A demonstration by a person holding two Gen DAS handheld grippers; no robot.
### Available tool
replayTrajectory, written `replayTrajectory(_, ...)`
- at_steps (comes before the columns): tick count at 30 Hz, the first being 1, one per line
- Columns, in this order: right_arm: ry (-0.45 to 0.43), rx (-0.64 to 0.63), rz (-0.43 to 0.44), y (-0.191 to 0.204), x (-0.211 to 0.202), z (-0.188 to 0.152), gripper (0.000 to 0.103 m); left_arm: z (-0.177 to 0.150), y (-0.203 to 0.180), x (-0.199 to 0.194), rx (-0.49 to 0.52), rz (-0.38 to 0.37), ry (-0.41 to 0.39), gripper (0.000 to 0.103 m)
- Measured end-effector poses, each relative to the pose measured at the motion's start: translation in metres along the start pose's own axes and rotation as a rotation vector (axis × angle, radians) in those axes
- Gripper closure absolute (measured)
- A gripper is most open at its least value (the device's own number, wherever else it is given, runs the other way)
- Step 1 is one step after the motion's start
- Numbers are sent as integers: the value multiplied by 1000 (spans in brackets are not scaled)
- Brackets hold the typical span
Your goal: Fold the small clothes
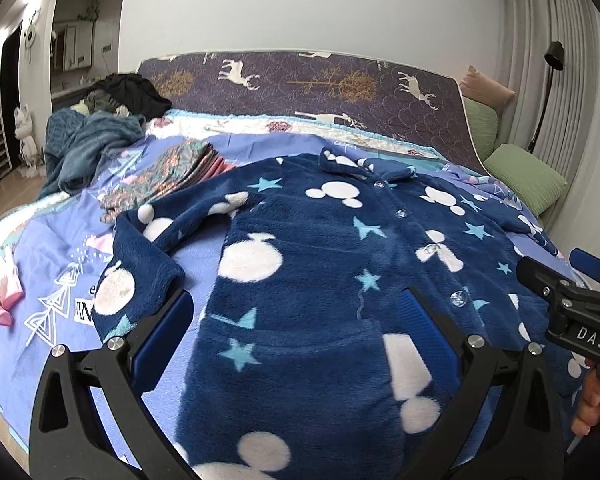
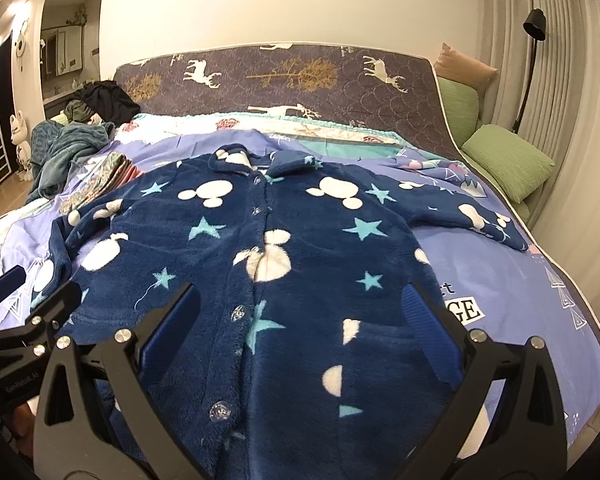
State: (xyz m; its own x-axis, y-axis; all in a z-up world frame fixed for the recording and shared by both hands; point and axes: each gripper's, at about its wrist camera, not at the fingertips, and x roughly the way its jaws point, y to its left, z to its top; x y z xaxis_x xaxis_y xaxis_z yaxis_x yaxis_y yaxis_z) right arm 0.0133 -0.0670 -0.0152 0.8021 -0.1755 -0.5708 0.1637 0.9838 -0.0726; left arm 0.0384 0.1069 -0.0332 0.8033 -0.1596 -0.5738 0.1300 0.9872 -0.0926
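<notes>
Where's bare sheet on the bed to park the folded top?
Two free patches: right of the navy fleece top, below its sleeve, around the lettering print; and between body and the other sleeve, a narrow strip. Crowded: far left, folded floral stack, teal blanket, dark clothes pile.

On my right gripper (image 1: 588,300), seen from the left wrist camera, a white label read "DAS". My left gripper (image 2: 16,312) carried faint lettering, too small to read surely. The bedsheet (image 2: 500,280) bore a black-and-white patch ending in "GE", with a "t" above it; other printed words were partly covered.
</notes>
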Motion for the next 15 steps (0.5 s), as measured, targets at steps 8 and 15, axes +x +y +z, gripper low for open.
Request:
replayTrajectory(8,68,-72,60,2,25,10,2,6,132,13,-319,78,49,10)
replayTrajectory(15,127,-108,104,12,51,16,2,-8,188,42,-404,93,172,10)
